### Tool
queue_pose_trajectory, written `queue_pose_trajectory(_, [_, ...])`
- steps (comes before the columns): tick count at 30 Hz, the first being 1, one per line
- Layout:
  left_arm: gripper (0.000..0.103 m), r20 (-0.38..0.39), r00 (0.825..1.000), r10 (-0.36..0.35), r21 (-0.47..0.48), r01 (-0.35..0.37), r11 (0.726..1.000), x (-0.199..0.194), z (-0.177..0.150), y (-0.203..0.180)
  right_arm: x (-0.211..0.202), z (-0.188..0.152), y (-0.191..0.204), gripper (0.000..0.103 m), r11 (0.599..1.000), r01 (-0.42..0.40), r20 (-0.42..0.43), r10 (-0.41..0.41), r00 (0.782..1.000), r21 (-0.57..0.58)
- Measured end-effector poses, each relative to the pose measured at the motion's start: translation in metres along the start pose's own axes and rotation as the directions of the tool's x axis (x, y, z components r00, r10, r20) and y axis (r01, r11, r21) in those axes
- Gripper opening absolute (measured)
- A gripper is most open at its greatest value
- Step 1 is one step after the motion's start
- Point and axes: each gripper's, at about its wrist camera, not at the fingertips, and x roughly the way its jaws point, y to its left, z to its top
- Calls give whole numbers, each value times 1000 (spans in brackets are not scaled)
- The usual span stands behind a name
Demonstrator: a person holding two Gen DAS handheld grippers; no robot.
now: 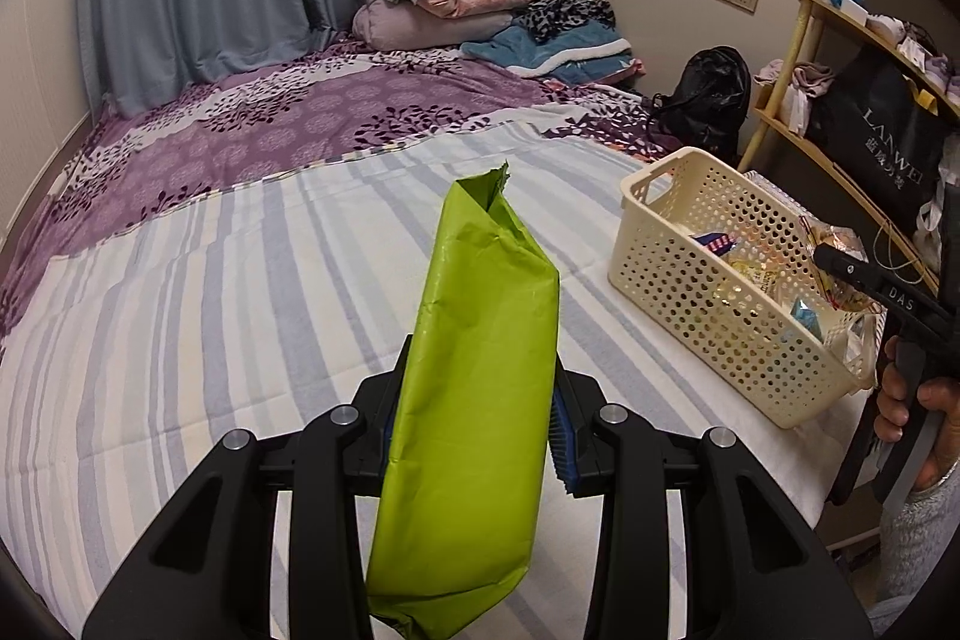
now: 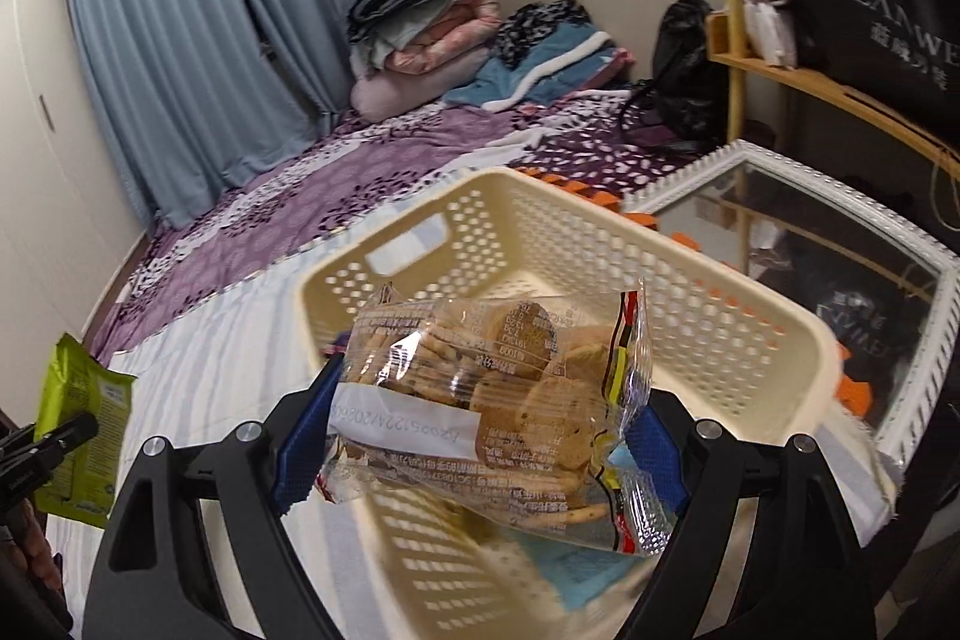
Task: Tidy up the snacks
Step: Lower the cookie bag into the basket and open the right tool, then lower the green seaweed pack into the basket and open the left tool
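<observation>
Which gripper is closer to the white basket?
Right. The right gripper holds a clear cookie bag over the cream basket; the left gripper holds a green pouch off to its side.

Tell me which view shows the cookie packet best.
The right wrist view: the clear cookie packet fills its centre, clamped in the right gripper over the basket. The left wrist view shows only a sliver of it behind the gripper.
</observation>
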Motion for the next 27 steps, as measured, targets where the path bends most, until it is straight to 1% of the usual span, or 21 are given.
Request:
queue_pose_trajectory(3, [38,0,1000,-12,16,12,1000,3,5,-9,2,-2,-13,83,1000,19,-11,-19,1000,10])
queue_pose_trajectory(7, [38,-1,1000,-24,39,24,999,7,10,-22,6,-6,-21,83,1000,24,-30,-24,999,1])
queue_pose_trajectory(13, [38,0,999,-36,58,36,998,9,16,-34,8,-10,-17,85,999,11,-51,-13,999,-45])
queue_pose_trajectory(16, [38,2,999,-41,67,41,997,9,18,-38,6,-9,-19,87,999,-5,-48,4,999,-36])
queue_pose_trajectory(18, [38,1,999,-44,73,44,996,10,20,-42,3,-8,-21,94,1000,-25,-37,24,999,-19])
queue_pose_trajectory(27, [38,5,997,-72,116,71,991,13,29,-62,-5,-9,-27,94,999,-38,-5,38,999,13])
